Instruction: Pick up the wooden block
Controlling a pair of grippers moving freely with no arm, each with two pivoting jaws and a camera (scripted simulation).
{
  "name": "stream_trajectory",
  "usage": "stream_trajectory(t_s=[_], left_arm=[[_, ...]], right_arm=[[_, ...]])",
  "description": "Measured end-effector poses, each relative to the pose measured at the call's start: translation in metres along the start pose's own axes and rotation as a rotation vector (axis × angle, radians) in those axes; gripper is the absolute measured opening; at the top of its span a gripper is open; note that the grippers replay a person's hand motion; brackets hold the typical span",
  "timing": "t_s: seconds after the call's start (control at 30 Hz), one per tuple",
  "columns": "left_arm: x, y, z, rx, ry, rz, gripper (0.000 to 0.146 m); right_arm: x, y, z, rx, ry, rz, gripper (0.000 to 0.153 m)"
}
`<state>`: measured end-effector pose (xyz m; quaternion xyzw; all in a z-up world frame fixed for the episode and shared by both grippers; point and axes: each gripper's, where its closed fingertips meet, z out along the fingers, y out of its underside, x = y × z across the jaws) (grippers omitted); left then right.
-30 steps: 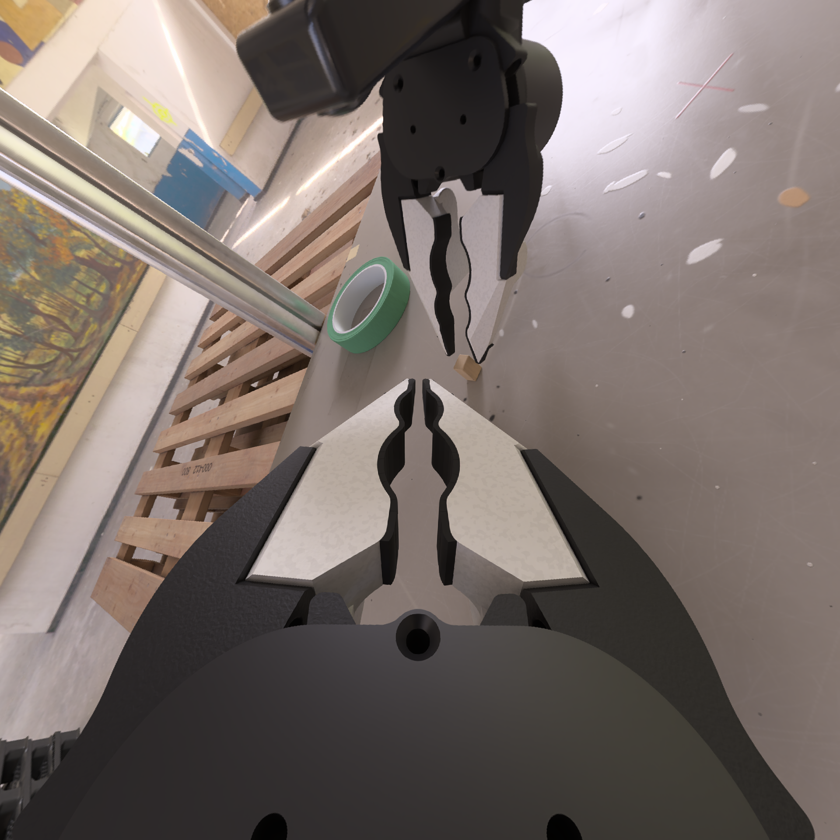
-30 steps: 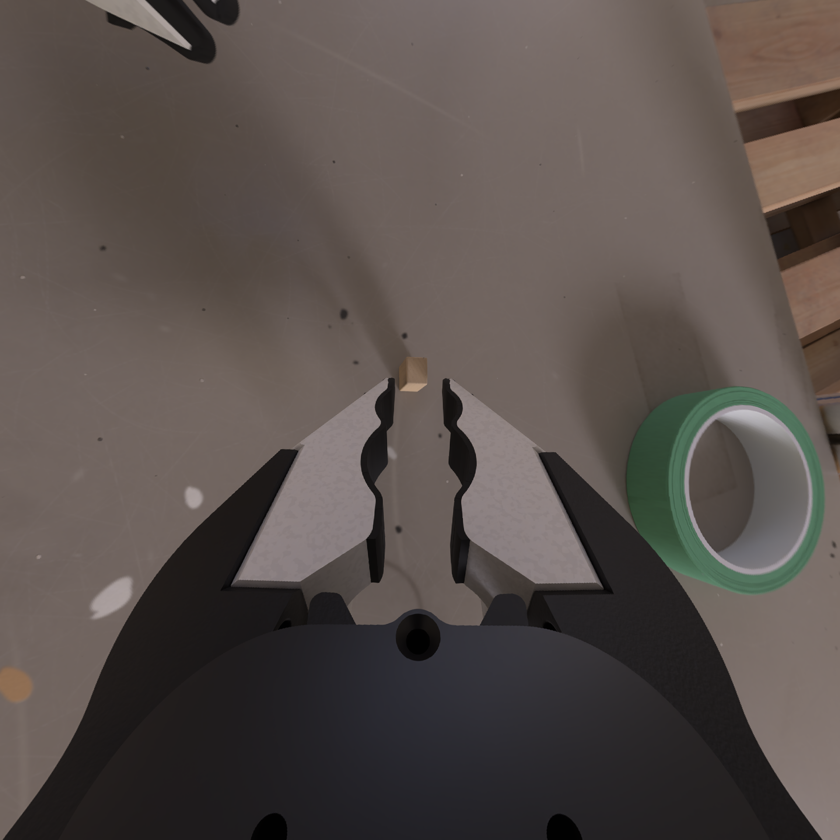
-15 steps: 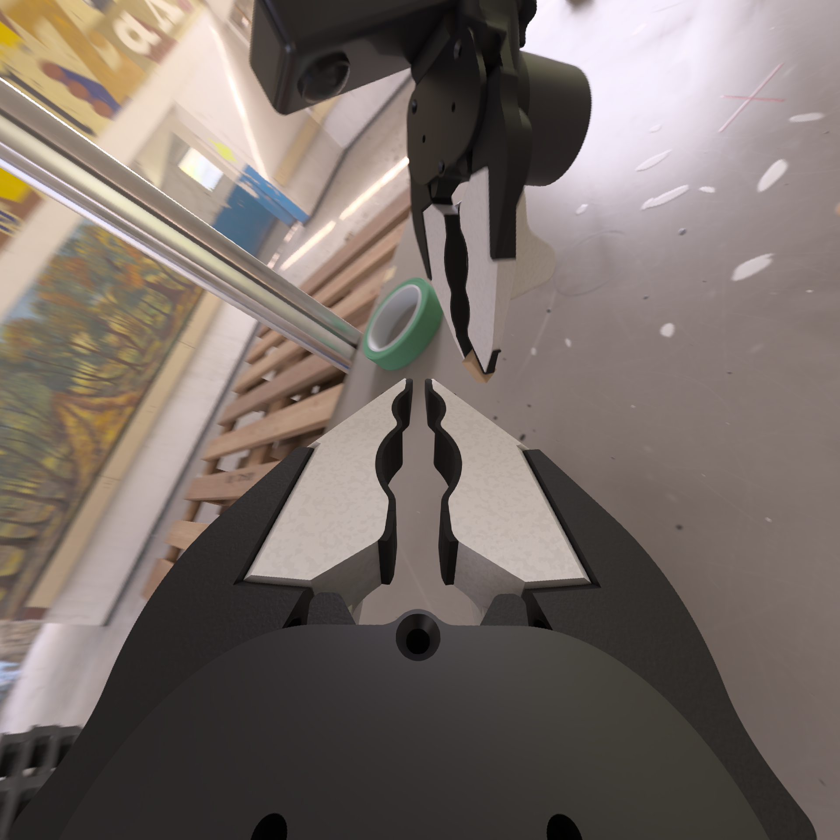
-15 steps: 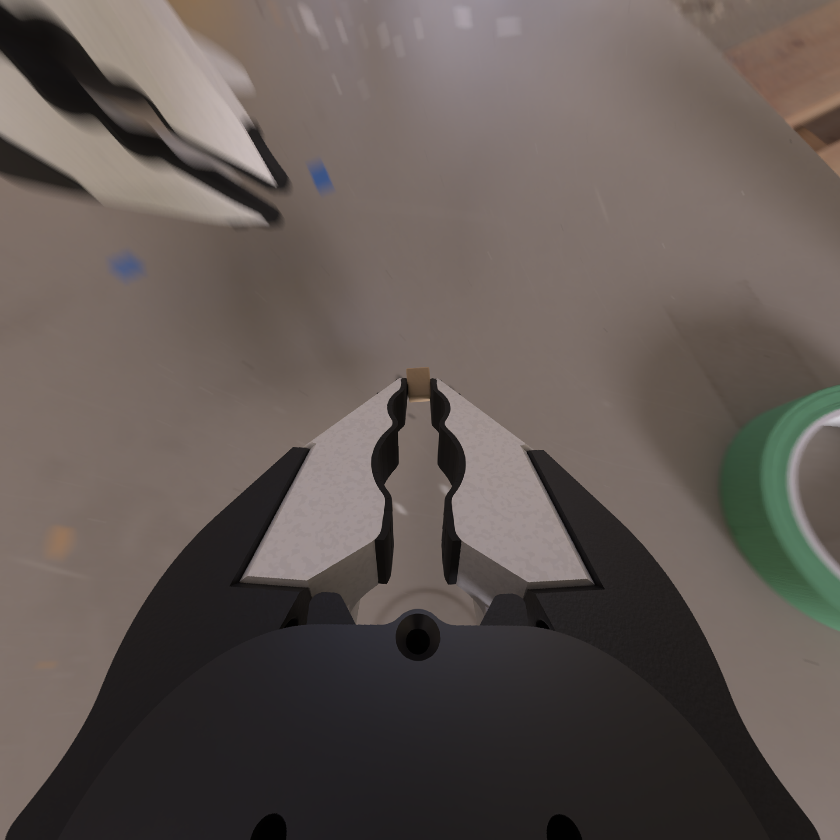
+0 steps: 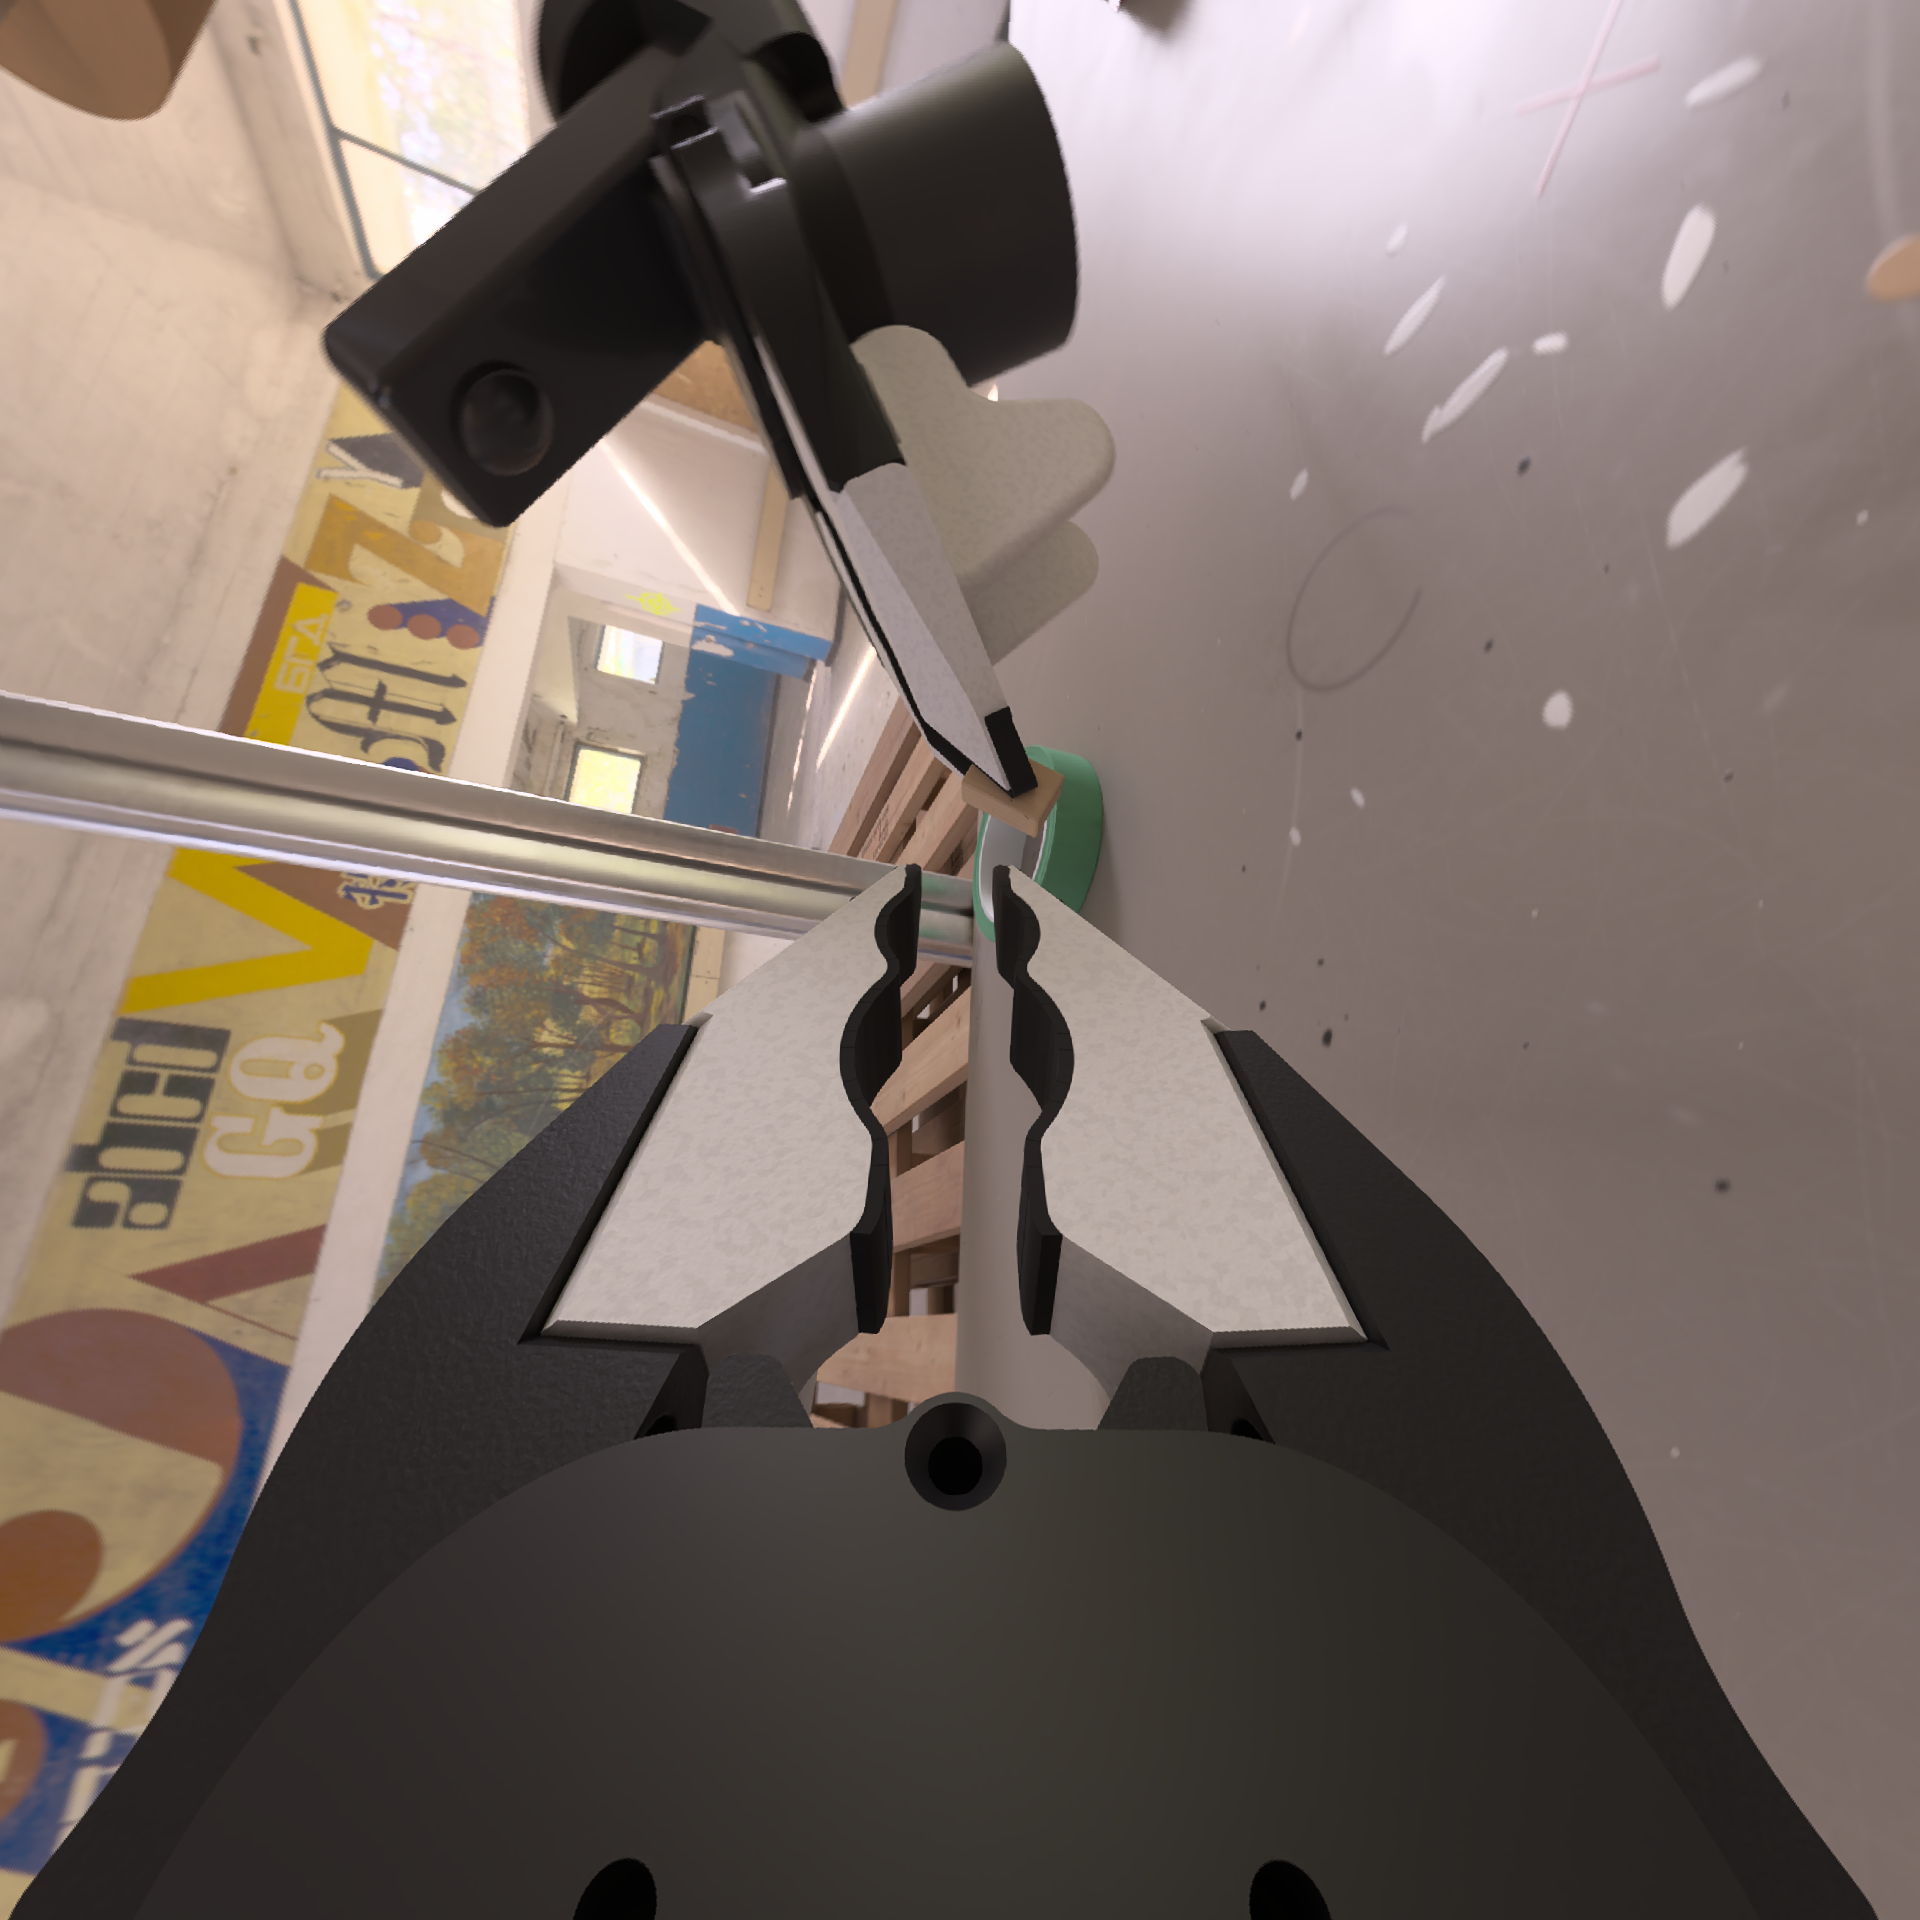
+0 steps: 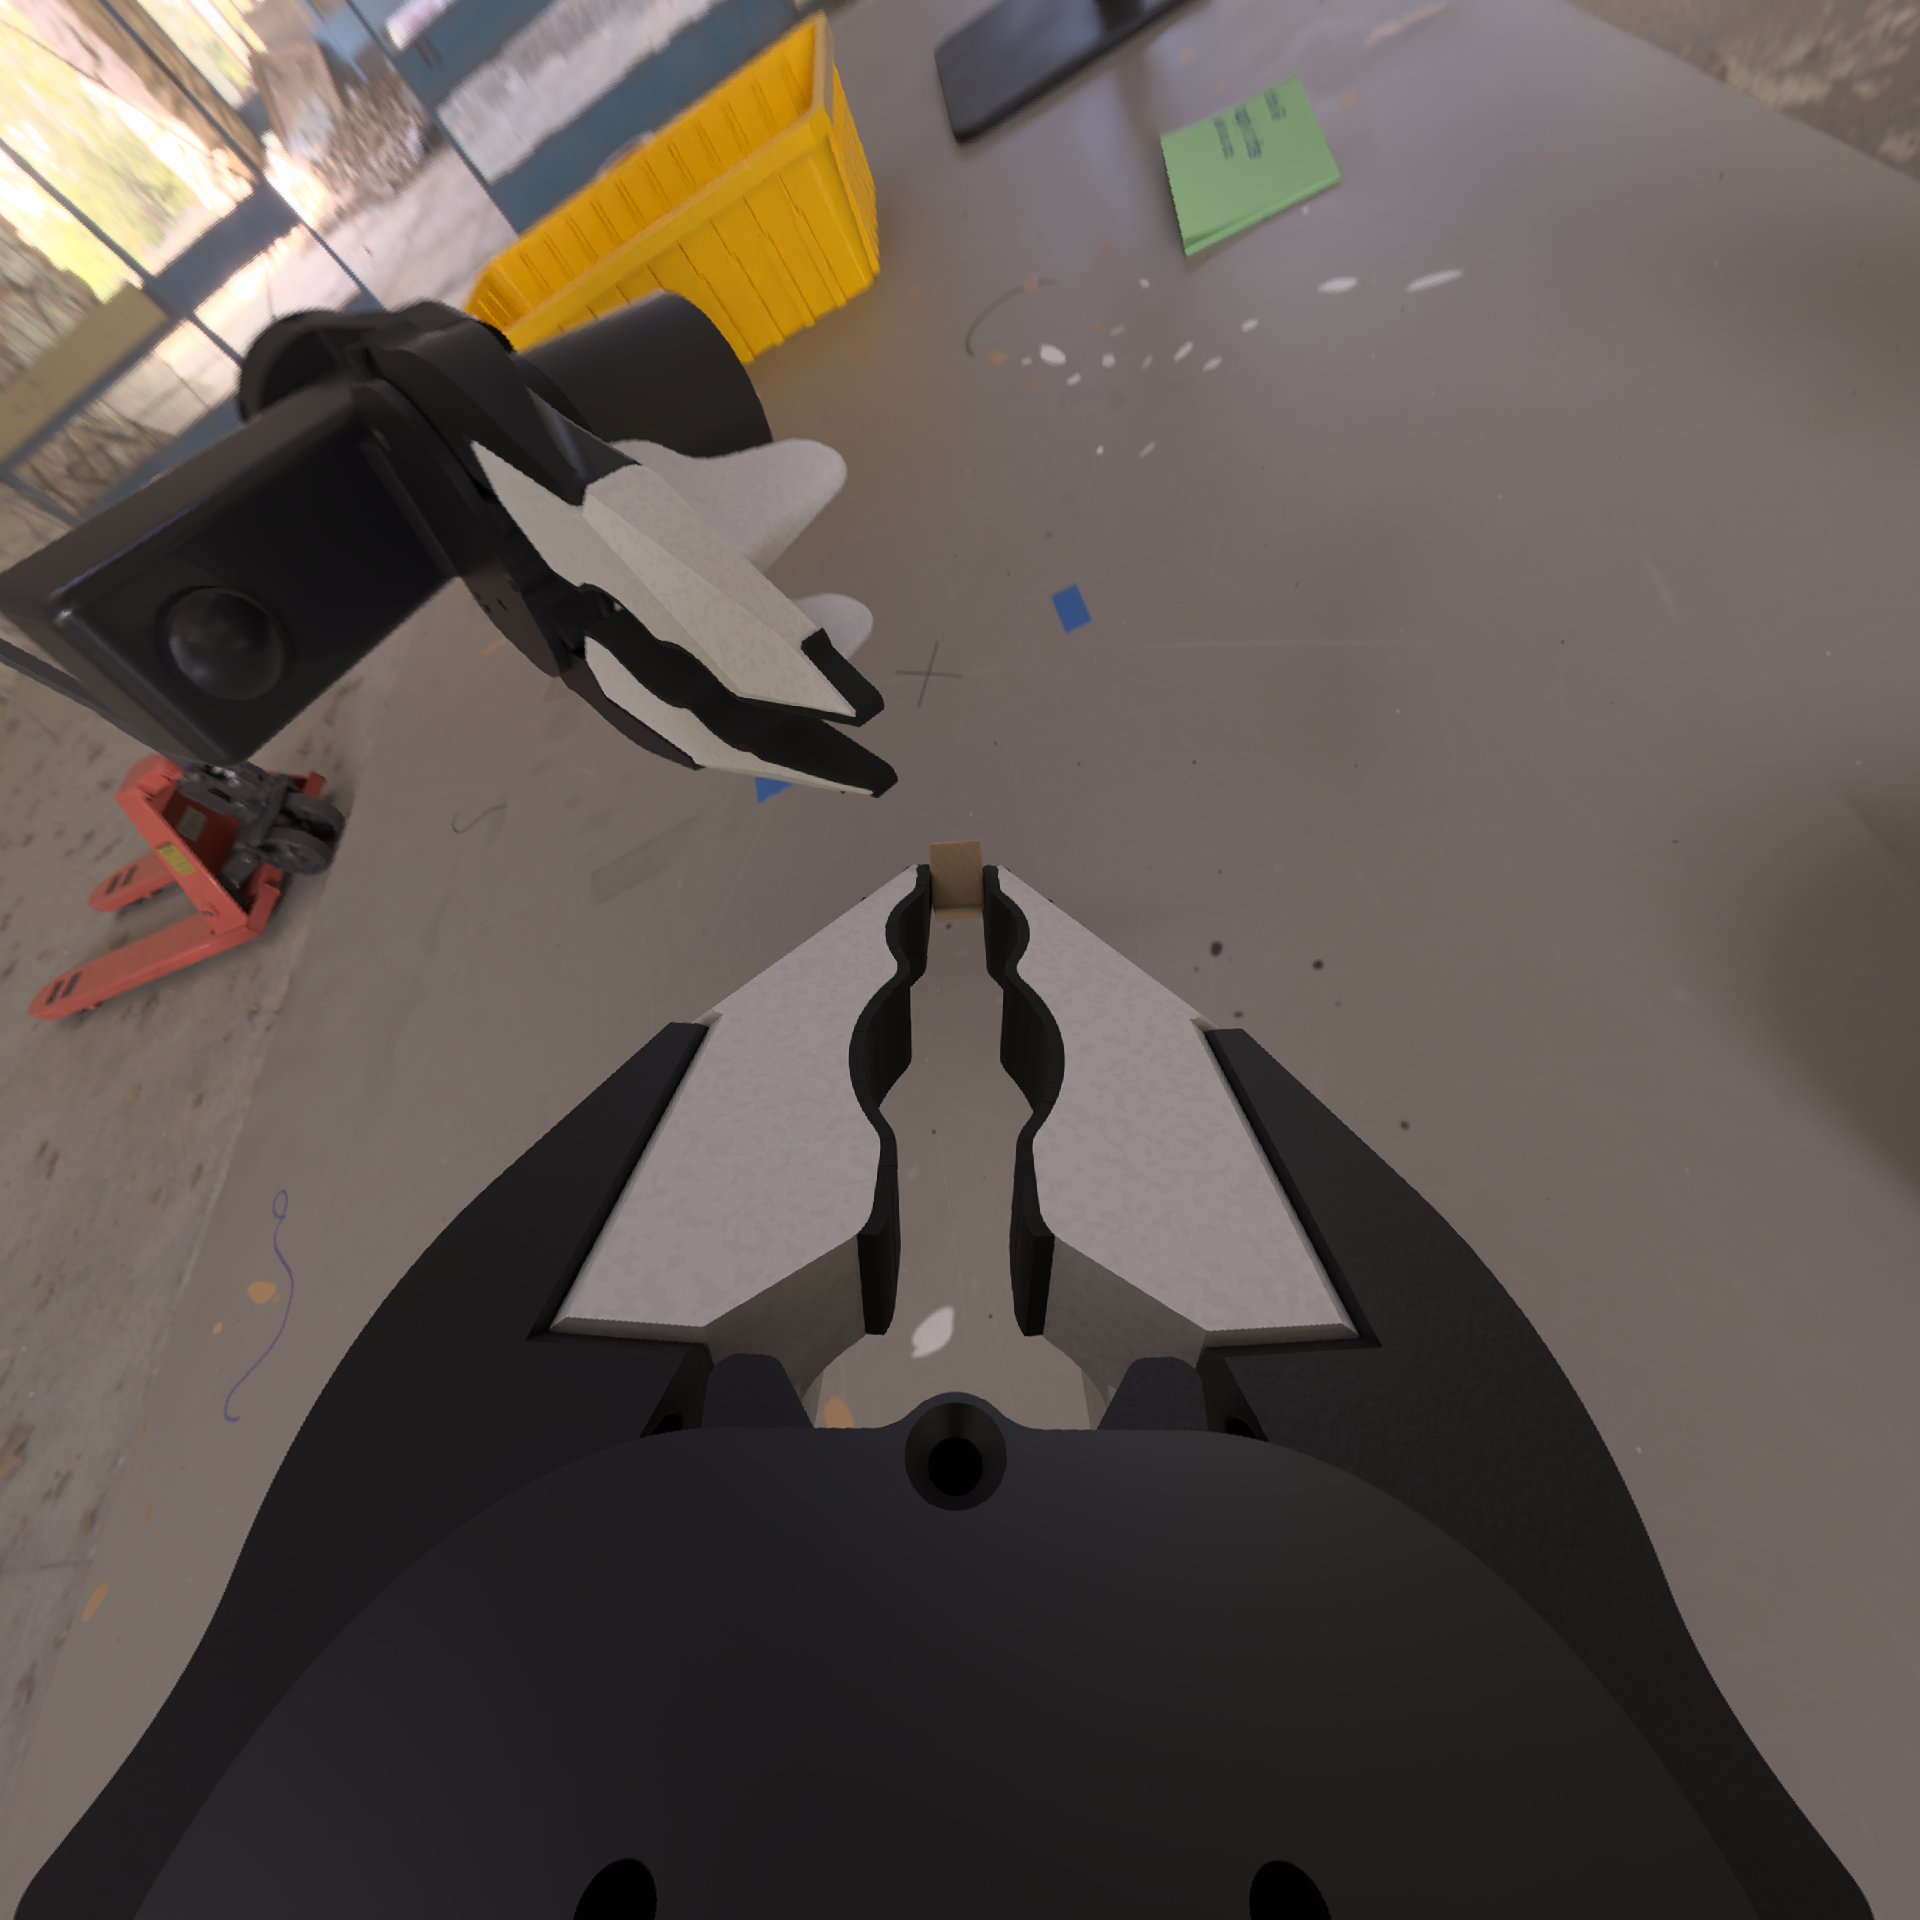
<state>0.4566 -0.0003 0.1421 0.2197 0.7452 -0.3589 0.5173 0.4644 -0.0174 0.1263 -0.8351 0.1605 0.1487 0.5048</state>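
The small wooden block [image 6: 956, 871] is pinched between the tips of my right gripper [image 6: 956, 883], which is shut on it above the grey table [image 6: 1455, 831]. In the left wrist view the same block [image 5: 1016, 808] sits at the right gripper's tips [image 5: 1000, 771], off the table surface and in front of the green tape roll [image 5: 1081, 847]. My left gripper [image 5: 956, 883] holds nothing, its jaws a narrow gap apart. It hovers up and left of the block in the right wrist view [image 6: 883, 743].
A yellow bin [image 6: 707, 229], a green booklet [image 6: 1247, 166] and a black flat thing [image 6: 1039, 52] lie at the table's far end. A red pallet jack [image 6: 177, 873] stands on the floor. A metal rail [image 5: 416, 821] and wooden pallet [image 5: 914, 1143] lie past the table's edge.
My right gripper closed on the block and lifted it, tilting up to look across the table. My left gripper swung round and its jaws parted slightly.
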Motion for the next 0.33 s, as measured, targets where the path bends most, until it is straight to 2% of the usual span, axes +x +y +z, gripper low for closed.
stream_trajectory(t_s=[0.17,0.33], left_arm=[[0.0073,0.0027,0.0038,-0.043,0.059,0.093,0.012],[0.0101,0.0054,0.0080,-0.067,0.053,0.143,0.011]], right_arm=[[-0.0013,0.0007,0.0046,-0.077,0.016,0.000,0.009],[-0.0070,0.0002,0.0082,-0.121,-0.006,0.002,0.009]])
